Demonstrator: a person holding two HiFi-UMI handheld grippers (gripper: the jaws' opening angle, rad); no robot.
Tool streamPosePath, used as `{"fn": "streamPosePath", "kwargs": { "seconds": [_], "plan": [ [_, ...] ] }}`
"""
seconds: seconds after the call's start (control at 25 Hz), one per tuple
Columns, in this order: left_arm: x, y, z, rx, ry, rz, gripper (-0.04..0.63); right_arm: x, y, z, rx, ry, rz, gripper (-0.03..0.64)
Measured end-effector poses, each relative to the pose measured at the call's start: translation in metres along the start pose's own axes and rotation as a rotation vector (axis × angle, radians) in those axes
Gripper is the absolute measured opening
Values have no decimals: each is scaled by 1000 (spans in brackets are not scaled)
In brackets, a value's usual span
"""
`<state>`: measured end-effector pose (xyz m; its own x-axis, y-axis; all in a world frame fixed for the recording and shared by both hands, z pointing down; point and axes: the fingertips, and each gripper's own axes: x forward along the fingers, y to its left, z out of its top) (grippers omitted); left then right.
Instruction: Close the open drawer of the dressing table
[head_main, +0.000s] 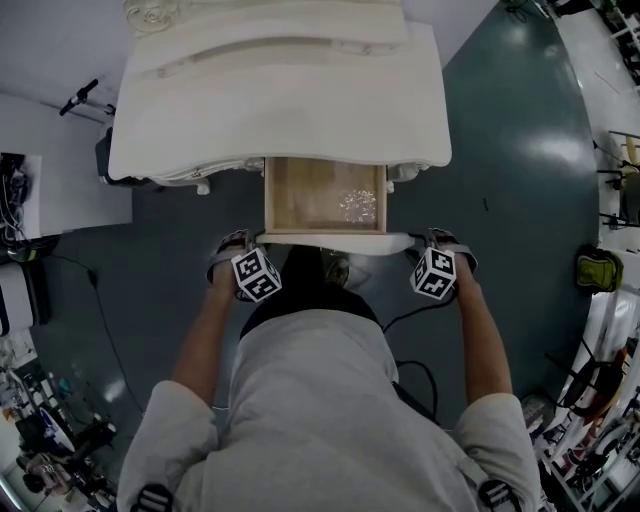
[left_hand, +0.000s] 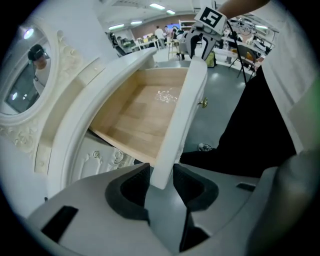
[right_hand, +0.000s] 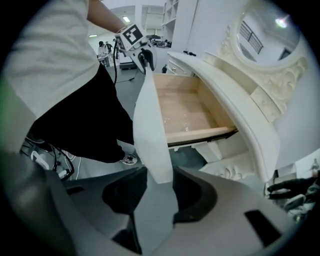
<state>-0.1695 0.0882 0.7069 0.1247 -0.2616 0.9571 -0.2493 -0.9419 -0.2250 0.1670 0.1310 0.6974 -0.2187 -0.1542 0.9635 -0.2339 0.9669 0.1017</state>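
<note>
The white dressing table (head_main: 280, 110) has its middle drawer (head_main: 300, 195) pulled out toward me, wooden bottom showing, with a small clear crinkled thing (head_main: 358, 205) inside. The white drawer front (head_main: 335, 238) runs between my two grippers. My left gripper (head_main: 240, 245) straddles its left end; in the left gripper view the drawer front (left_hand: 182, 110) ends between the jaws of that gripper (left_hand: 161, 187), with the pads against both faces. My right gripper (head_main: 437, 242) holds the other end the same way, the drawer front (right_hand: 150, 130) sitting in that gripper (right_hand: 161, 182).
An oval mirror (left_hand: 25, 85) stands on the table's back. I stand close behind the drawer front, feet on the dark floor (head_main: 500, 180). Cables and a white unit (head_main: 15, 295) lie at the left, a green bag (head_main: 598, 268) and stands at the right.
</note>
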Motion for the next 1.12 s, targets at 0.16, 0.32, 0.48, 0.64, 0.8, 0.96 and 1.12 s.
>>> {"fn": "streamPosePath", "kwargs": {
  "seconds": [0.16,0.32,0.48,0.64,0.8,0.96,1.12],
  "plan": [
    [2,-1,1,-16,-13,16,145,0,0,-2,23,-7,-26,169],
    [4,0,-1,-20,-7,0,146,3,0,0,34,-6,-53,170],
    [5,1,0,-17,-11,7,146,3,-2,-1,33,-7,-59,170],
    [5,4,2,-15,-12,15,146,3,-6,-1,32,-4,-74,172],
    [7,8,3,-10,-9,20,146,4,-10,0,32,3,-82,173],
    [9,11,4,-7,-9,25,146,6,-13,-1,31,5,-80,173],
    [11,16,7,4,-5,39,147,5,-18,-2,31,10,-83,173]
  ]
}}
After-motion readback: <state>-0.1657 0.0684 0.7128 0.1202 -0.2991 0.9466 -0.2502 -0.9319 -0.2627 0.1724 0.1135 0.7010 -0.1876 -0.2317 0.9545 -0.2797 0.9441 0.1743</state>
